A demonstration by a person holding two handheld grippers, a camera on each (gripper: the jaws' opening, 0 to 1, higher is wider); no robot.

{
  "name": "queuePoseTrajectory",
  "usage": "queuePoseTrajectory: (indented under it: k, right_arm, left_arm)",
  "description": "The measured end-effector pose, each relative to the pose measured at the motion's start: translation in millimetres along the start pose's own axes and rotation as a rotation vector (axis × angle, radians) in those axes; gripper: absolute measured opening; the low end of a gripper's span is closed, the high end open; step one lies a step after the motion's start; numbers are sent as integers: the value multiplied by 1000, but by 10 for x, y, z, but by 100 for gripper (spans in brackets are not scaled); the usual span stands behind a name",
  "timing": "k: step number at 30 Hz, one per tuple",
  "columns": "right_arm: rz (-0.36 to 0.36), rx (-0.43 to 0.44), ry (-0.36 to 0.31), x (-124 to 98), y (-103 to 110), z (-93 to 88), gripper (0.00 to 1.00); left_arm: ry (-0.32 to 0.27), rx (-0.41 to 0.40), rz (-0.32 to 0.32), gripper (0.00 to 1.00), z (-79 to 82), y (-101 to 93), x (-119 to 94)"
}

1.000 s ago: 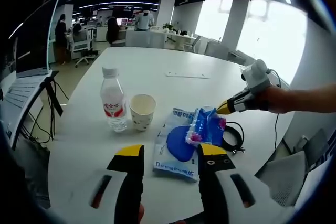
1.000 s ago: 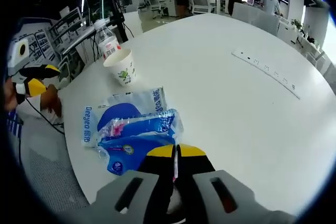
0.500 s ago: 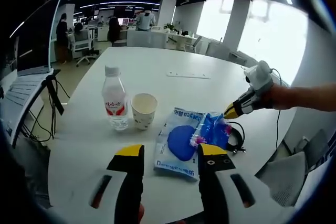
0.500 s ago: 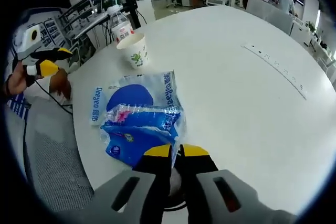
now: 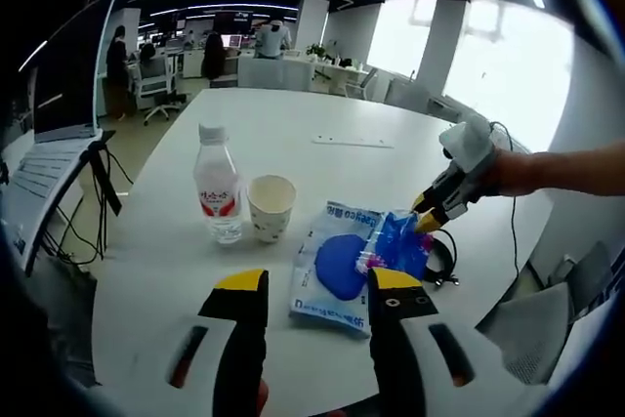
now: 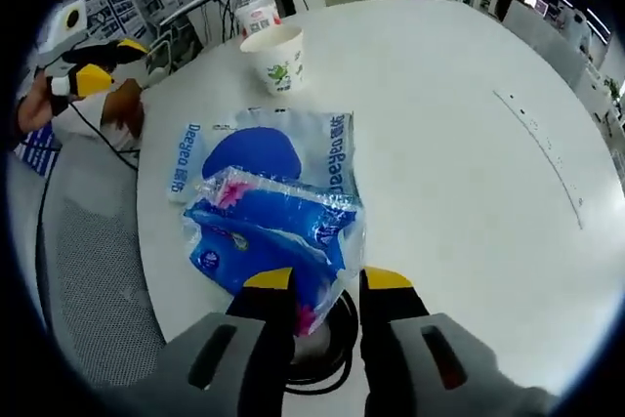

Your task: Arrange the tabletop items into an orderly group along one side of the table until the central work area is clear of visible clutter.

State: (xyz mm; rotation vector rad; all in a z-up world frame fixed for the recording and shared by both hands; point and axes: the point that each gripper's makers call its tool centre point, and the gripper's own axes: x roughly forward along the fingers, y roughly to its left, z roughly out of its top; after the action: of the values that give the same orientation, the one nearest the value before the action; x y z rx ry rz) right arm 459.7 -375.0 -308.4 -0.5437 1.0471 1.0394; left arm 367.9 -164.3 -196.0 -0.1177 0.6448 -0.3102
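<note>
Looking along the left gripper in the left gripper view, its two yellow-tipped jaws are standing apart with nothing between them, low over the near edge of the white table. On the table a water bottle is standing upright, and a paper cup is standing just beside it, to its right. Further right a flat blue and white packet is lying on the table, and a crinkled blue wrapped pack is resting on its far side. A coiled black cable is lying just beside the pack. The right gripper is coming in from the right, held by a person's hand, and its tips are touching the blue wrapped pack; I cannot tell from here if they are closed.

In the right gripper view, the right gripper is holding its jaws apart, and the near corner of the blue wrapped pack is lying between them, over the black cable. The flat packet is lying partly under the pack. Beyond it the paper cup and the water bottle are standing near the table edge. The left gripper is showing at the upper left, its jaws parted.
</note>
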Motion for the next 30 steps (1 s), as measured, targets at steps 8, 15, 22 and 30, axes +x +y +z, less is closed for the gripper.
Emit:
queuePoseTrajectory:
  k: [8,15,22,30]
  right_arm:
    - [-6,80,-30,10,-25,17,0]
    - [-46,199,-82,-88,-181,-11,0]
    - [-102,346,-133,-229,-364,-105,0]
    - [-162,466,-169,-339,-622,-252,0]
  left_arm:
    - [0,-9,10,40,-13,32,-13]
    - [1,-8,1,40,-19,5,8]
    - [4,-3,-12,40,-17,-39,50]
    - [11,4,-29,40,-21,-104,95]
